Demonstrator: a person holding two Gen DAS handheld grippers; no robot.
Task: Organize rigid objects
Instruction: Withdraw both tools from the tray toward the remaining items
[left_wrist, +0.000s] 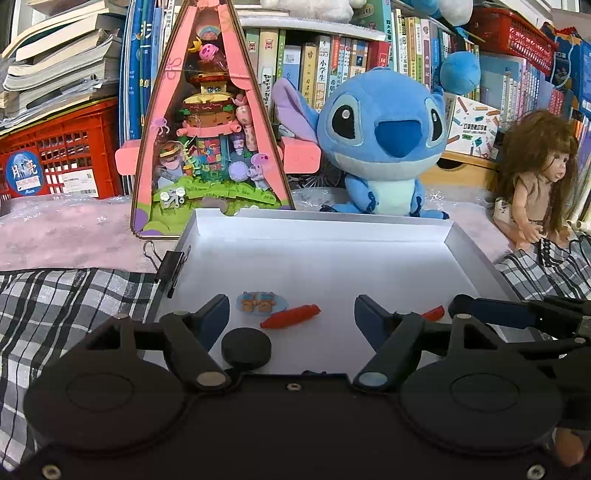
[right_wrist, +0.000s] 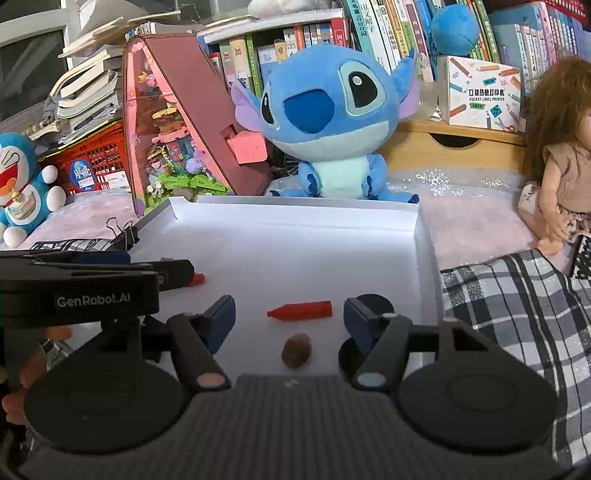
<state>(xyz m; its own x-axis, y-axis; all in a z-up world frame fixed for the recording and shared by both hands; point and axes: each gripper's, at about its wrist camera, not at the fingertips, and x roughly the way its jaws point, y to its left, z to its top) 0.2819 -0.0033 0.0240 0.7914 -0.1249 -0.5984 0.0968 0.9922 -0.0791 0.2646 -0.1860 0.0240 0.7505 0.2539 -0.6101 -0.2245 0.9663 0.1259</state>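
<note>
Nearest the right wrist camera, a brown pebble (right_wrist: 296, 355) is lying by the white tray's (right_wrist: 295, 218) near edge, with a red crayon (right_wrist: 300, 311) just beyond, between the spread fingers of the right gripper (right_wrist: 290, 317). Left gripper (left_wrist: 291, 314) is hovering with fingers spread over another red crayon (left_wrist: 290, 316), a bear sticker (left_wrist: 261, 302) and a black disc (left_wrist: 246, 349).

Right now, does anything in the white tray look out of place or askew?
Nothing damaged or spilled. The white tray holds loose pieces lying unsorted: a red crayon, a brown stone, black discs and a small sticker. Both grippers hover open.
</note>
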